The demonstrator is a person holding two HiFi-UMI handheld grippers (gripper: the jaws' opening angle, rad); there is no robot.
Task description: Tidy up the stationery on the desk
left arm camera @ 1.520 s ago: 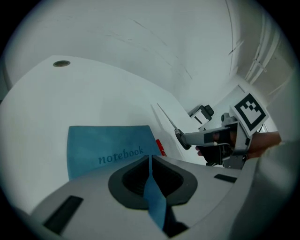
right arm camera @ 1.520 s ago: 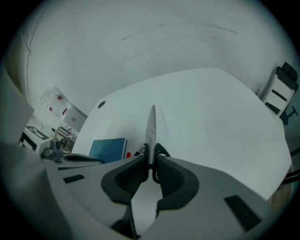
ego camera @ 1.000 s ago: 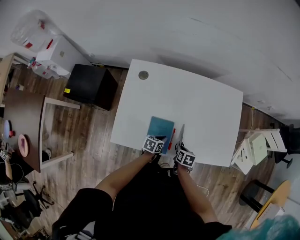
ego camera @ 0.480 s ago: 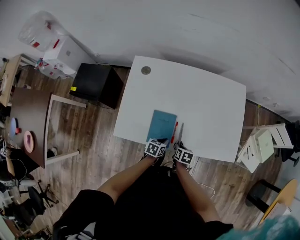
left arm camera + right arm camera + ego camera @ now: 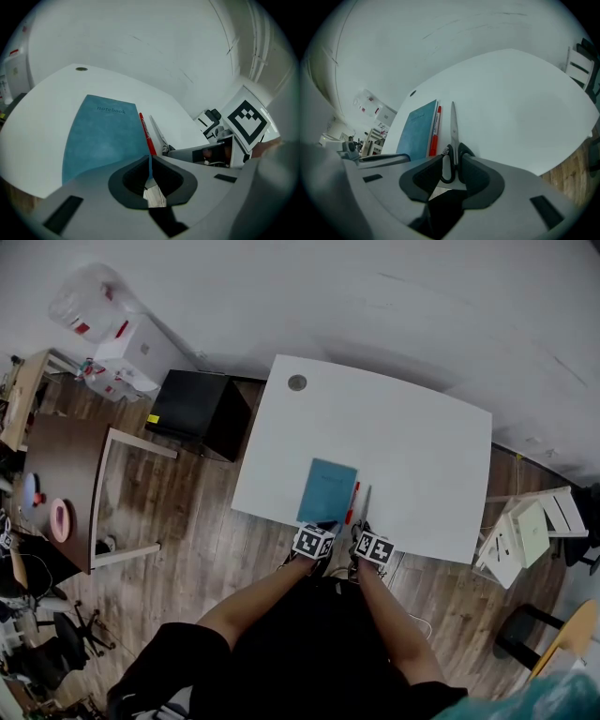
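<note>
Left gripper: smooth grey moulded shell, black pads, jaws nearly together, pinching the thin near edge of the notebook. Right gripper: same build, jaws had just been opening. The scissors' two black plastic loops sat between the pads, close to them, with no clear squeeze, so I read it as let go

Notebook was flat and rectangular with a matte teal, slightly mottled cover, lying at the desk's near edge. The slim red pen lay just beside its right edge and parallel to it. Scissors came next to the right, lying flat, bare metal blades closed and pointing away

Desk was a smooth white slab with rounded corners and a round grey grommet at the far left corner. Beyond it were a black boxy cabinet and wood-plank floor

Vs a second earlier: the left marker cube had overlapped the notebook's near corner in the head view, then sat just clear of it toward the person. The notebook, pen, scissors row was unchanged
</note>
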